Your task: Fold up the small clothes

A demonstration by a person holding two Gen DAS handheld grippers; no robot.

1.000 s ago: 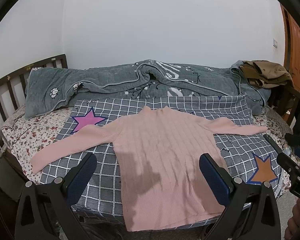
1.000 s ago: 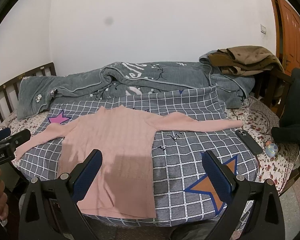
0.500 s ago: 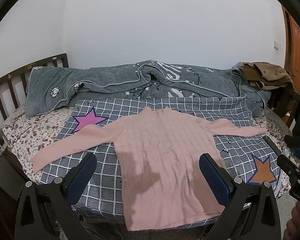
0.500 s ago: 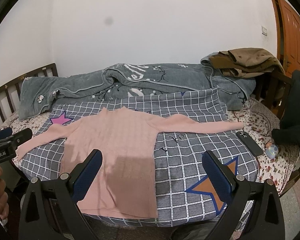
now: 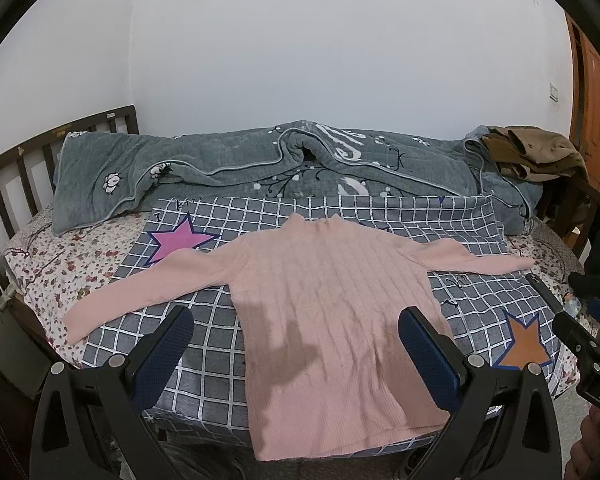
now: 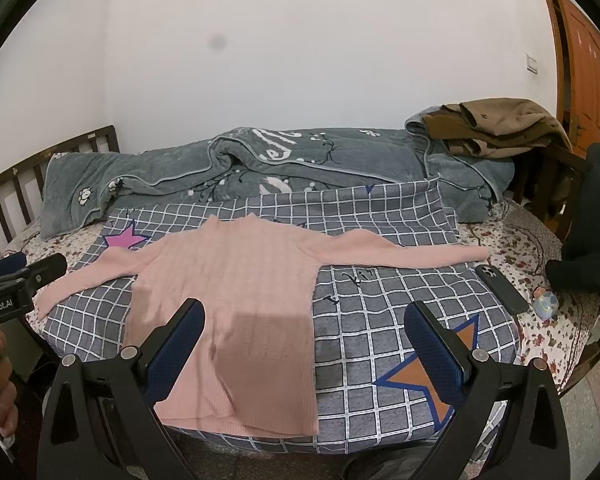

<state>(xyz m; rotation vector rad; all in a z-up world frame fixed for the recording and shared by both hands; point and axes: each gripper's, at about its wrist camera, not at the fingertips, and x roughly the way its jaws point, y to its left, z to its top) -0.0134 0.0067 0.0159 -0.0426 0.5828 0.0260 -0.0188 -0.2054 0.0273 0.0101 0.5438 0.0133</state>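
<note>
Pink sweater (image 5: 332, 320) flat on bed (image 5: 80, 256), hem partly hidden; left tongs (image 5: 296, 344) and right tongs (image 6: 304, 336) apart, empty; small item (image 6: 545, 305) beside sweater possibly a bottle.

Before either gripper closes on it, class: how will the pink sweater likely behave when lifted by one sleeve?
The pink sweater is probably floppy: it lies flat with soft wrinkles, so the body would sag and trail. Its ribbed knit likely stretches. It probably drags rather than slides on the checked blanket.
</note>
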